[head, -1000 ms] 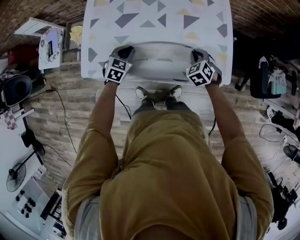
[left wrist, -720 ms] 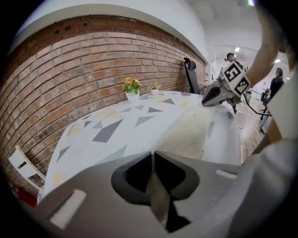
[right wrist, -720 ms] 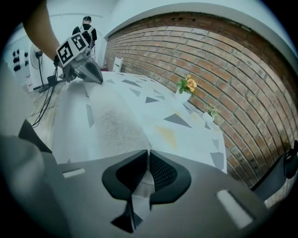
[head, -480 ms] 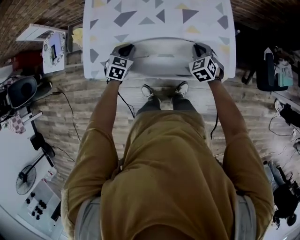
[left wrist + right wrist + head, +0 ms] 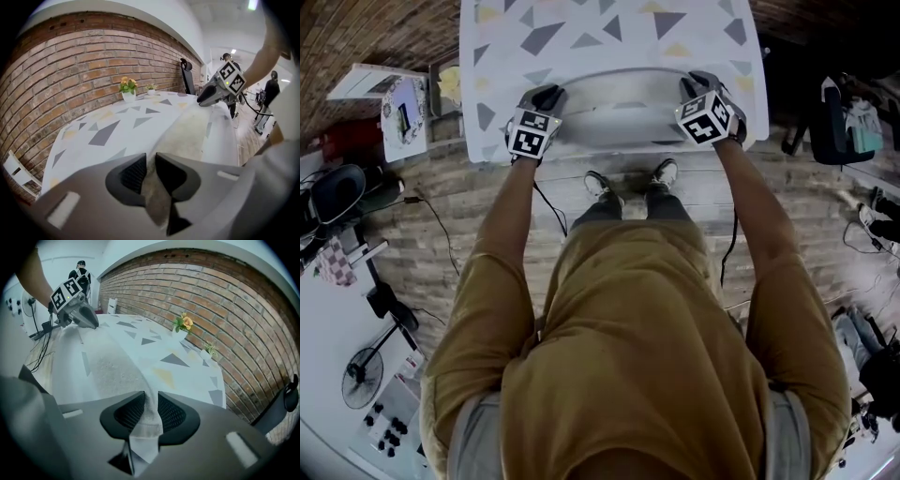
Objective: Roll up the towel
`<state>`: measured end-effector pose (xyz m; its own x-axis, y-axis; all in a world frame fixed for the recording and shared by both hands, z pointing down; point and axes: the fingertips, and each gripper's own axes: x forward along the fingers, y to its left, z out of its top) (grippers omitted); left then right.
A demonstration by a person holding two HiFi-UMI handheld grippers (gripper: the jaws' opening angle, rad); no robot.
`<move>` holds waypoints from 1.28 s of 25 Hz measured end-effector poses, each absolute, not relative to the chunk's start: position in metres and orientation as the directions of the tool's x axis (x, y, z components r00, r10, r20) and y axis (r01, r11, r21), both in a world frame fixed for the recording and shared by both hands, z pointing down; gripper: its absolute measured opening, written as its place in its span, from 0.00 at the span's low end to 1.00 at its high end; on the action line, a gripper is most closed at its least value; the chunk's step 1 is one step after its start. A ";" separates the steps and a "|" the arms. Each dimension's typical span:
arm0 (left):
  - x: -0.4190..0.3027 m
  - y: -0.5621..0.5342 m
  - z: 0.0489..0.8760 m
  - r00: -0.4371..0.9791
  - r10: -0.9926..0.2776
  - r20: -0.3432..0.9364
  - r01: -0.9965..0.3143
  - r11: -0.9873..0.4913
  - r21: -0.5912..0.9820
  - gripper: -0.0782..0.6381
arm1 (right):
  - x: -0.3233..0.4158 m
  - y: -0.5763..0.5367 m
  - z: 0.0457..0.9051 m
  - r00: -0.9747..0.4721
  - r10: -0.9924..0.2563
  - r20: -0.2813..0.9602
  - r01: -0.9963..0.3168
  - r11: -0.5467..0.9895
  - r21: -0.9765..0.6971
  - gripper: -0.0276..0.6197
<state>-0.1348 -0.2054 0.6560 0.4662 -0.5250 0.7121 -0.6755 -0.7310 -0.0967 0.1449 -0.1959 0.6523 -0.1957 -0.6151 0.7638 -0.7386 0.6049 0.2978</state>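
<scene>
Towel point(image 5: 619, 111) pinched at both ends for even rolling: left gripper point(image 5: 149, 172) jaws clamped, right gripper point(image 5: 150, 412) jaws just opening slightly around it.

The head view's top edge cuts off the table point(image 5: 581, 47); fingers point(image 5: 174, 174) partly hide the towel point(image 5: 187, 136).

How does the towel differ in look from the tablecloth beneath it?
The towel is plain grey-white; the tablecloth is white with grey and yellow triangles. The towel looks fuzzy, the tablecloth smooth. The towel is a narrow band along the near edge; the tablecloth spreads much wider. Both are pale fabrics.
</scene>
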 end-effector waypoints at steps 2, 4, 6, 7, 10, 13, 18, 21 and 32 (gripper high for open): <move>-0.137 -0.207 0.658 0.474 -0.523 0.708 -0.675 -0.732 -0.089 0.23 | 0.147 -0.196 0.651 -0.176 -0.614 0.769 -0.744 0.595 0.305 0.17; -0.141 -0.207 0.660 0.478 -0.522 0.706 -0.670 -0.737 -0.092 0.23 | 0.150 -0.195 0.649 -0.160 -0.619 0.769 -0.757 0.577 0.307 0.20; -0.141 -0.208 0.657 0.484 -0.526 0.700 -0.665 -0.740 -0.096 0.24 | 0.152 -0.195 0.644 -0.154 -0.628 0.763 -0.772 0.559 0.304 0.23; -0.141 -0.208 0.655 0.488 -0.529 0.694 -0.665 -0.740 -0.097 0.26 | 0.153 -0.194 0.641 -0.157 -0.632 0.759 -0.779 0.552 0.298 0.24; -0.144 -0.208 0.650 0.498 -0.542 0.677 -0.673 -0.734 -0.093 0.30 | 0.153 -0.192 0.628 -0.170 -0.642 0.747 -0.791 0.541 0.286 0.26; -0.149 -0.208 0.645 0.503 -0.563 0.656 -0.685 -0.722 -0.095 0.36 | 0.155 -0.188 0.623 -0.157 -0.651 0.742 -0.796 0.528 0.295 0.30; -0.154 -0.210 0.628 0.499 -0.605 0.621 -0.707 -0.699 -0.112 0.37 | 0.157 -0.191 0.617 -0.142 -0.670 0.729 -0.805 0.506 0.308 0.34; -0.157 -0.206 0.620 0.499 -0.631 0.593 -0.725 -0.679 -0.113 0.38 | 0.158 -0.188 0.615 -0.138 -0.674 0.726 -0.817 0.492 0.301 0.35; -0.169 -0.207 0.572 0.498 -0.742 0.450 -0.796 -0.597 -0.103 0.48 | 0.155 -0.181 0.585 -0.178 -0.721 0.670 -0.843 0.463 0.274 0.41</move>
<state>-0.1694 -0.2067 0.5716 0.4975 -0.7415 0.4501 -0.7958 -0.5967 -0.1034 0.1548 -0.1812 0.5849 -0.1784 -0.7210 0.6695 -0.8429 0.4630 0.2741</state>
